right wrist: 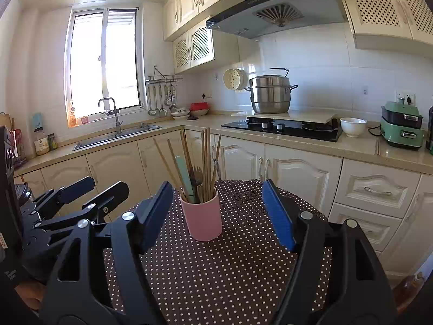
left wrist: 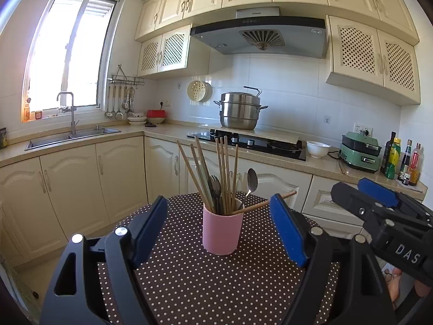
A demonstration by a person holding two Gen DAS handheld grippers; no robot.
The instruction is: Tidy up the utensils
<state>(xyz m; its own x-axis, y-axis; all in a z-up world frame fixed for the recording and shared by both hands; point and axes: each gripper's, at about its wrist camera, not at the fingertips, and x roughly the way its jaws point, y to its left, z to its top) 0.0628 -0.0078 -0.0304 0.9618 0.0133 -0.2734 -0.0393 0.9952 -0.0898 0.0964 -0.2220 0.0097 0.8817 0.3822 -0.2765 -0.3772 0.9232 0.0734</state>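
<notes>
A pink cup (left wrist: 223,230) stands upright on a small table with a brown polka-dot cloth (left wrist: 189,279). It holds several wooden chopsticks (left wrist: 224,170), a dark fork (left wrist: 215,187) and a metal spoon (left wrist: 252,181); one chopstick (left wrist: 263,203) leans out to the right. My left gripper (left wrist: 219,233) is open and empty, its pads on either side of the cup, a little short of it. My right gripper (right wrist: 216,216) is open and empty, also just short of the cup (right wrist: 201,216). Each gripper shows in the other's view: the right one (left wrist: 379,208), the left one (right wrist: 75,200).
Kitchen cabinets (left wrist: 81,178) and a counter run behind the table. A sink (left wrist: 73,135) is at left, a hob (left wrist: 249,142) with a steel pot (left wrist: 239,111) at centre. A white bowl (left wrist: 318,149), a green appliance (left wrist: 360,151) and bottles (left wrist: 403,162) stand at right.
</notes>
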